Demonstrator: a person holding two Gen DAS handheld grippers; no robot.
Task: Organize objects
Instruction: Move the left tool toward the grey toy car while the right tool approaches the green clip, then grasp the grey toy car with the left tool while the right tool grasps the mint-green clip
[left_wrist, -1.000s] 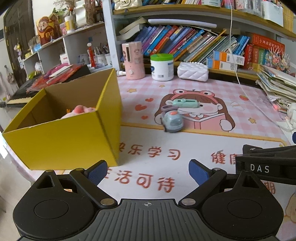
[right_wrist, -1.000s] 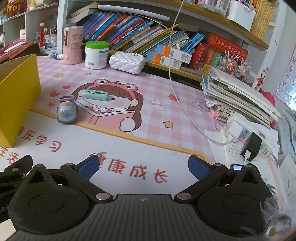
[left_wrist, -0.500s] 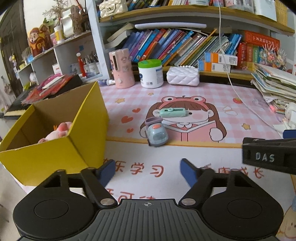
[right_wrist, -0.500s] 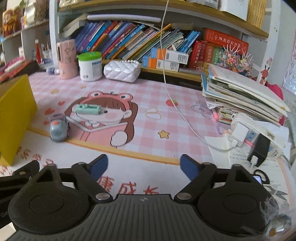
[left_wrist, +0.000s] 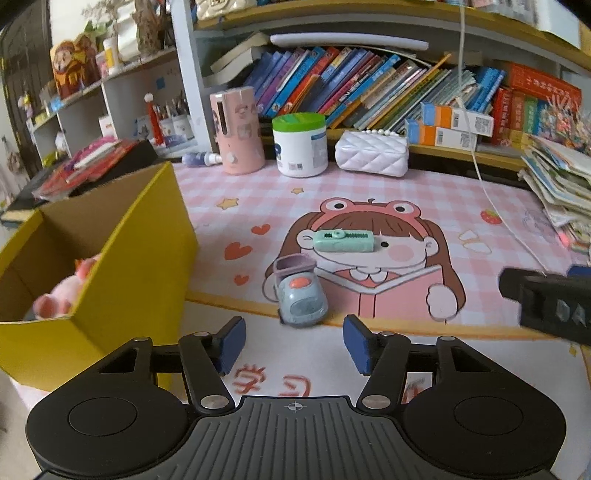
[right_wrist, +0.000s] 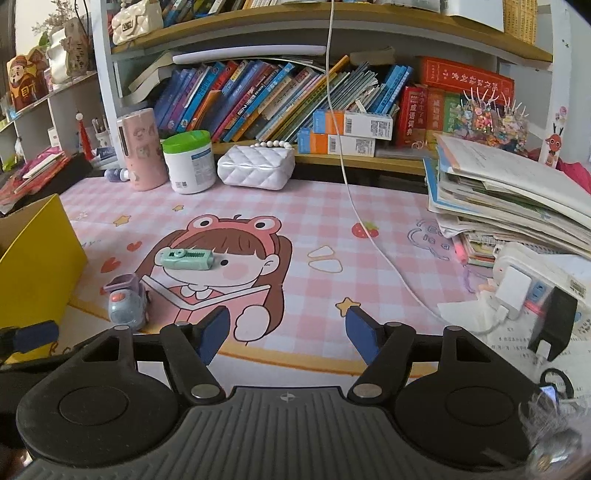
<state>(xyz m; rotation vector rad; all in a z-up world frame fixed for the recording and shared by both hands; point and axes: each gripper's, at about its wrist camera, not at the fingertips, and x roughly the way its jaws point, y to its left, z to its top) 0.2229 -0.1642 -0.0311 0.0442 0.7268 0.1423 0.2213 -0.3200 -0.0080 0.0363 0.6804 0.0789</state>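
I am bringing my left claw (left_wrist: 291, 347) closer to the small grey-blue plastic toy car (left_wrist: 300, 297), its spread fingers narrowing, while my right claw (right_wrist: 288, 330) is advancing over the worktop, lifting its view.

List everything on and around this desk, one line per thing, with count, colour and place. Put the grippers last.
yellow box: 1, yellow, desk's left edge, open top
plush toy: 1, pink, inside the yellow box
toy car: 1, grey-blue with an orange button, on the mat right of the box
correction tape: 1, mint green, on the mat beyond the car
desk mat: 1, pink check with a cartoon girl
pink canister: 1, back of the mat
white tub: 1, green lid, right of the canister
quilted purse: 1, white, right of the tub
white cable: 1, hanging across the mat
paper stack: 1, right side
power strip: 1, white, below the stack
left gripper: open, behind the car
right gripper: open, empty
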